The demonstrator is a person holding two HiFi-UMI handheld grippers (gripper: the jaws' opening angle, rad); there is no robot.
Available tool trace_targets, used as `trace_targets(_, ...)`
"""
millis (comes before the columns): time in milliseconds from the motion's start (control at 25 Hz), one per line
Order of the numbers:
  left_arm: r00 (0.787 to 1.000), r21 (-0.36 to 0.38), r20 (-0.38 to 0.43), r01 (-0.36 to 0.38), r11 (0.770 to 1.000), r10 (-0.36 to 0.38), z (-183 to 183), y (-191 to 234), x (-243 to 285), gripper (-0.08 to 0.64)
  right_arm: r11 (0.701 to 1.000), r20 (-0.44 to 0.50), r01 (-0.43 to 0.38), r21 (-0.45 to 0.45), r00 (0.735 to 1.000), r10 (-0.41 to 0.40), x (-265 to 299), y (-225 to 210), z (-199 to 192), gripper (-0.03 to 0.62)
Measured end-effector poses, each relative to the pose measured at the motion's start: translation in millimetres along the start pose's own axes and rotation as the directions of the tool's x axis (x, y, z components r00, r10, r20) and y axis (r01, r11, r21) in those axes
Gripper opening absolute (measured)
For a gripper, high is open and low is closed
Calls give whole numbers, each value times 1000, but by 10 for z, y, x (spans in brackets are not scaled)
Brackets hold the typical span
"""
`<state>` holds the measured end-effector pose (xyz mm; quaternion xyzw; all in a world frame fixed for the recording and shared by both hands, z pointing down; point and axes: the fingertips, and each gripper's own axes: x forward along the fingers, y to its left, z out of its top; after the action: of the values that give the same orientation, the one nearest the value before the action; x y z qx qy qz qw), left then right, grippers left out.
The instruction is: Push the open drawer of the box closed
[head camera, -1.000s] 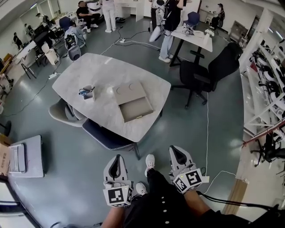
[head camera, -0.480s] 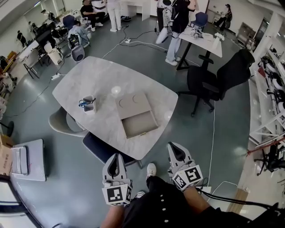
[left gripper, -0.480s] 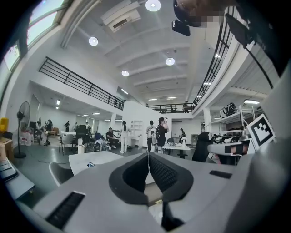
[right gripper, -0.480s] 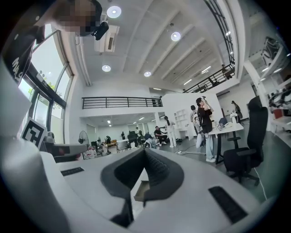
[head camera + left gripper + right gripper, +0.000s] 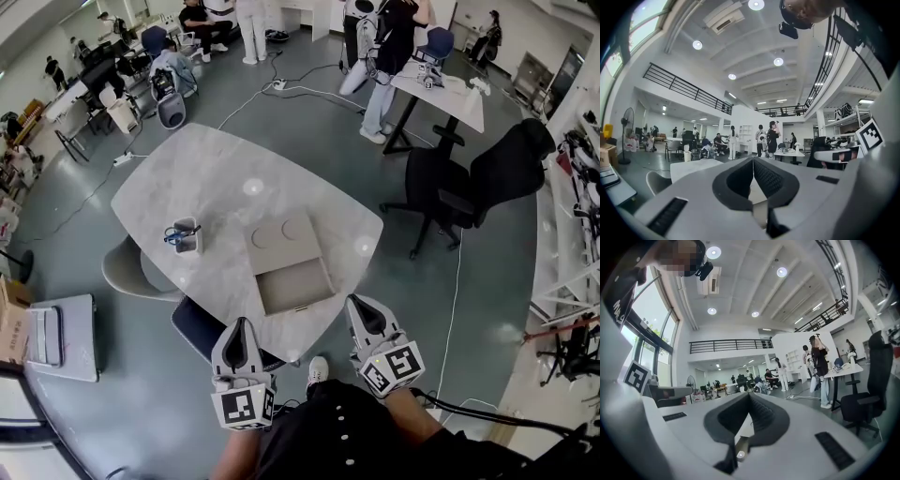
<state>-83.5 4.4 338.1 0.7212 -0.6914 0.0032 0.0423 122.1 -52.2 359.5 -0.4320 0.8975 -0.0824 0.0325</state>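
Observation:
A flat beige box (image 5: pixel 284 234) lies on the marble table (image 5: pixel 216 178), and its drawer (image 5: pixel 295 288) is pulled out toward the near edge. My left gripper (image 5: pixel 239 324) hovers just off the table's near edge, left of the drawer, shut and holding nothing. Just right of the drawer's front, at the table edge, my right gripper (image 5: pixel 353 302) is also shut and holding nothing. Neither touches the drawer. In the left gripper view the jaws (image 5: pixel 753 160) meet at the tips and point level across the room. In the right gripper view the jaws (image 5: pixel 749 395) are likewise pressed together.
A cup (image 5: pixel 186 238) with blue-handled things stands on the table, left of the box. A grey chair (image 5: pixel 127 272) and a dark blue chair (image 5: pixel 199 328) sit at the table's near-left side. A black office chair (image 5: pixel 469 183) stands to the right. People stand farther off.
The table and box have come closer in the head view. Both grippers have moved forward from over the floor up to the table's near edge. Both stay shut.

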Motion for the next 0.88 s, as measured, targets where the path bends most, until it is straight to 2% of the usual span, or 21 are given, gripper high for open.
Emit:
trace_targets(160, 1000, -9, -8, -22, 1000, 22, -14, 40, 98, 17, 1000, -10, -14, 0, 1000, 14, 177, -77, 9, -3)
trace_targets(400, 999, -21, -35, -16, 1000, 15, -51, 166, 229, 17, 1000, -32, 8, 15, 999, -7, 396, -83, -27, -3)
trace_targets(720, 997, -30, -45, 61, 998, -62, -48, 258, 406, 17, 993, -48, 96, 66, 995, -93, 514, -66, -135, -3)
trace_targets(880, 995, -39, -46, 82, 996, -84, -73, 277, 453, 17, 989, -58, 113, 100, 993, -107, 561, -68, -214, -3)
